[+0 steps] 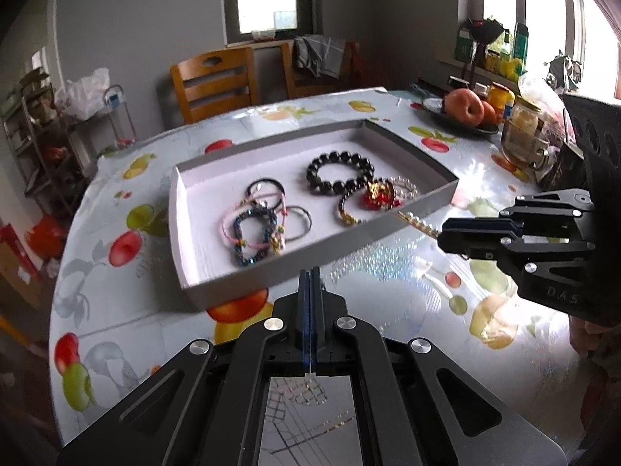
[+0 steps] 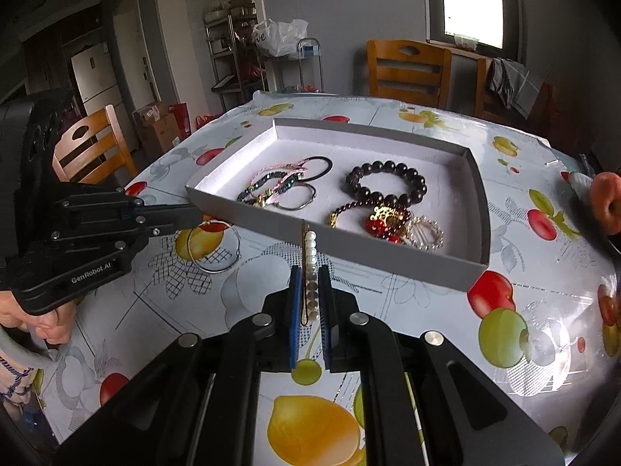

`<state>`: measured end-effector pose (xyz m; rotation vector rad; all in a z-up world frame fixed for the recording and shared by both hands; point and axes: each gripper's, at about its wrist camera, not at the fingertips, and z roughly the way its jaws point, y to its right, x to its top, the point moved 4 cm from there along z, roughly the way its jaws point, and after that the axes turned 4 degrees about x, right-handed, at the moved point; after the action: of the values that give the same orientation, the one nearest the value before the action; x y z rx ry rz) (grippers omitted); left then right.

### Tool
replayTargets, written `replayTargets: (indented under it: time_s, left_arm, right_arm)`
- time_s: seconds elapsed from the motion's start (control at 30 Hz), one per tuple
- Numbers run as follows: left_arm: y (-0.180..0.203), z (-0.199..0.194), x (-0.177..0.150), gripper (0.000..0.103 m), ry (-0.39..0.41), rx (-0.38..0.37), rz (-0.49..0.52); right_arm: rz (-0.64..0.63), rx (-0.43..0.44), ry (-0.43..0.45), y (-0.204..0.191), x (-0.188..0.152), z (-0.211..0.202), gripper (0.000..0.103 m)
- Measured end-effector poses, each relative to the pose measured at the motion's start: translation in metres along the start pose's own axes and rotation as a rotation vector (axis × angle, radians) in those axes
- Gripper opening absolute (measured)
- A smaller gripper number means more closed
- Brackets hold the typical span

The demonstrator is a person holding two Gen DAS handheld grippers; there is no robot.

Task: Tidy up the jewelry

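Daylight floods in from the blown-out windows (image 1: pixel 597 27), laying white glare across the glossy tablecloth (image 1: pixel 504 178) toward its right edge, while the room's left side stays dim. Both fisheye views bend sharply and darken at the corners; focus is fairly sharp throughout.

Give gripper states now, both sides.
Left gripper: shut, holding nothing.
Right gripper: shut on pearl clip, outside the tray.

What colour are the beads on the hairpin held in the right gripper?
White pearl beads on a gold pearl hairpin, clearest in the right wrist view.
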<state>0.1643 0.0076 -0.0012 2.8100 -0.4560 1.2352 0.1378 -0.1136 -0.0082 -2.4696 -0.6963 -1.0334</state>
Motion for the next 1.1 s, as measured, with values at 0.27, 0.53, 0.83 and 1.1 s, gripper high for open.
replayTargets:
  time_s: [0.27,0.53,0.83,1.1]
  left_arm:
    - [-0.012,0.000,0.012,0.001,0.003,-0.015,-0.032]
    - [-0.012,0.017,-0.011,0.053,-0.033,-0.006,-0.022]
    - [-0.010,0.040,-0.021,0.055,-0.103,0.009,-0.018]
    - [-0.011,0.051,-0.022,0.055,-0.139,-0.001,-0.017]
  right_arm:
    - [0.002,-0.009,0.015,0.005,0.011,-0.003,0.008]
    - [0.006,-0.004,0.007,0.004,0.005,0.000,0.008]
    - [0.002,0.003,0.000,0.001,0.000,0.003,0.008]
    - [0.003,0.008,-0.003,0.000,0.000,0.005,0.008]
